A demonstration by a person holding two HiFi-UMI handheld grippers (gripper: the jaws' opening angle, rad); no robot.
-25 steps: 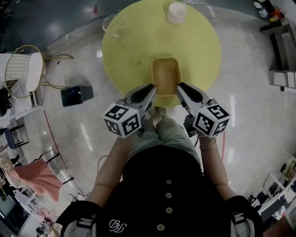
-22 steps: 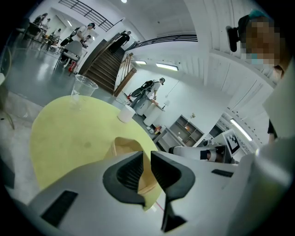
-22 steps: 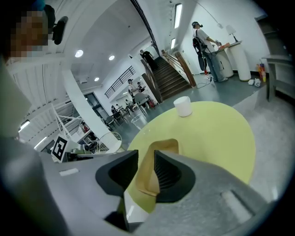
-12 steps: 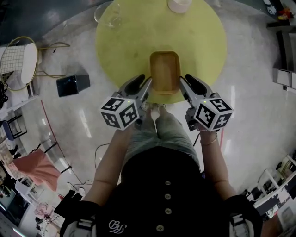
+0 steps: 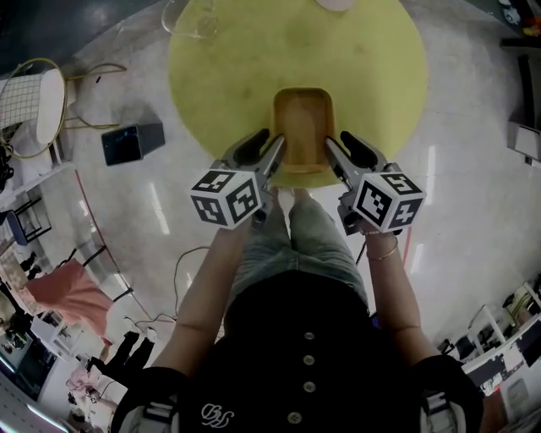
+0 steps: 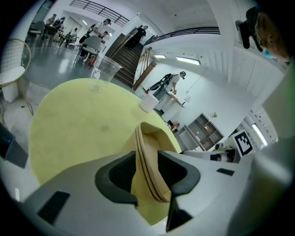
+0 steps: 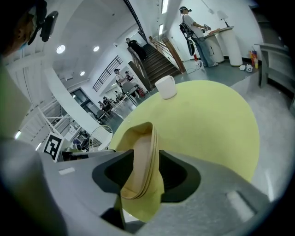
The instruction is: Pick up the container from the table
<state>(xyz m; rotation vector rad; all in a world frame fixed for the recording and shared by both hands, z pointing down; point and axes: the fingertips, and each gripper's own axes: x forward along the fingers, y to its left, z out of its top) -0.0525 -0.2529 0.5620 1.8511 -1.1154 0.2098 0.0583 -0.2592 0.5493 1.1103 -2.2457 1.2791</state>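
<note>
In the head view, a rectangular tan container (image 5: 303,127) with rounded corners and a shallow hollow is seen lying on the round, matt yellow surface (image 5: 228,76), at the surface's edge nearest the person. The left hand-held gripper (image 5: 269,144) is set at the container's left long wall and the right hand-held gripper (image 5: 339,144) at its right long wall, both over that same near edge. A clear, ribless plastic cup (image 5: 190,17) and a white cup (image 5: 336,3) are cut off at the surface's far edge.

In the left gripper view, the container's thin, stepped rim (image 6: 148,161) is seen edge-on between the dark padded jaws, which are opening. A gap is left on either side of the wall, so the wall is released. The surface (image 6: 78,124) looks smooth and faintly smudged.

In the right gripper view, the opposite rim (image 7: 140,170) stands between that gripper's jaws, likewise opening and clear of the wall. The white cup (image 7: 166,86) is shown as a plain, slightly tapered cylinder at the surface's far edge.
</note>
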